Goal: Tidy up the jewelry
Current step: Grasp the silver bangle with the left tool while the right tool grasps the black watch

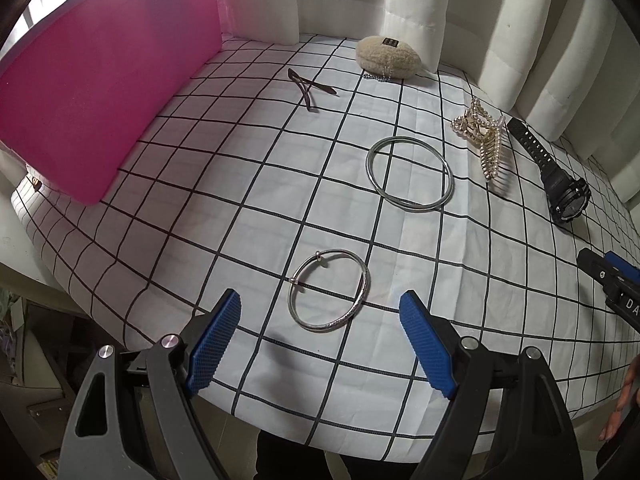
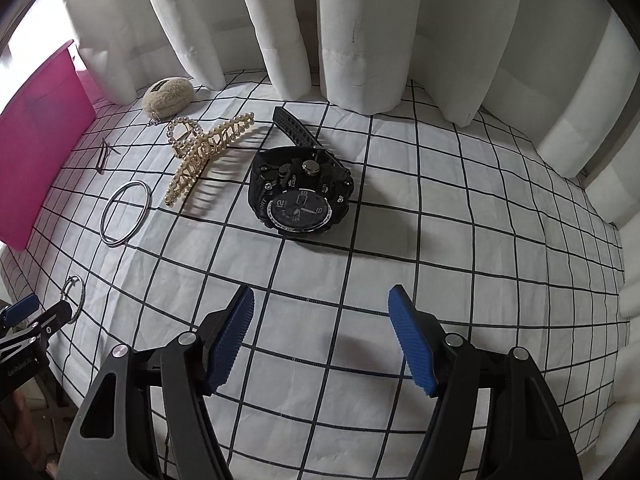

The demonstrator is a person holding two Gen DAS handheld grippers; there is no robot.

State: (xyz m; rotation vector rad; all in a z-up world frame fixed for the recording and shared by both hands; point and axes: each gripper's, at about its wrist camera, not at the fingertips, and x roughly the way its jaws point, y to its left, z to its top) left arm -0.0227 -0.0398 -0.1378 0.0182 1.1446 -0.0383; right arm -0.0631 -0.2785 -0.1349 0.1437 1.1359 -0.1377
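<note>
Opening step of the sorting, judged from the layout: all pieces lie loose on the white cloth with a black grid point(image 1: 248, 208), none gathered and none held.

Largest to smallest, counted:
- One translucent pink plastic box point(image 1: 96, 92), far left.
- One black sports wristwatch with a ribbed strap point(image 2: 300, 196), right of centre, just beyond the right gripper.
- One cream fleece pouch with a dark label point(image 1: 389, 57), far centre, a short chain at its foot.
- One gold claw hair clip set with pearls point(image 2: 204, 156), between watch and bangles.
- Two silver bangles: the plain, larger bangle point(image 1: 410, 173) at mid-cloth, and the smaller engraved bangle with a clasp point(image 1: 330, 290) near the front edge.
- One thin dark hairpin point(image 1: 308, 88), far, near the box; its exact kind cannot be told.

The left gripper point(image 1: 320, 340) stands released, jaws wide, empty, the smaller bangle lying just ahead between its blue pads point(image 1: 214, 344), apart from both. The right gripper point(image 2: 322, 340) is likewise released and empty, short of the watch.

The next move probably calls for lowering onto a rim of the flat bangle and pinching it edgewise.
</note>
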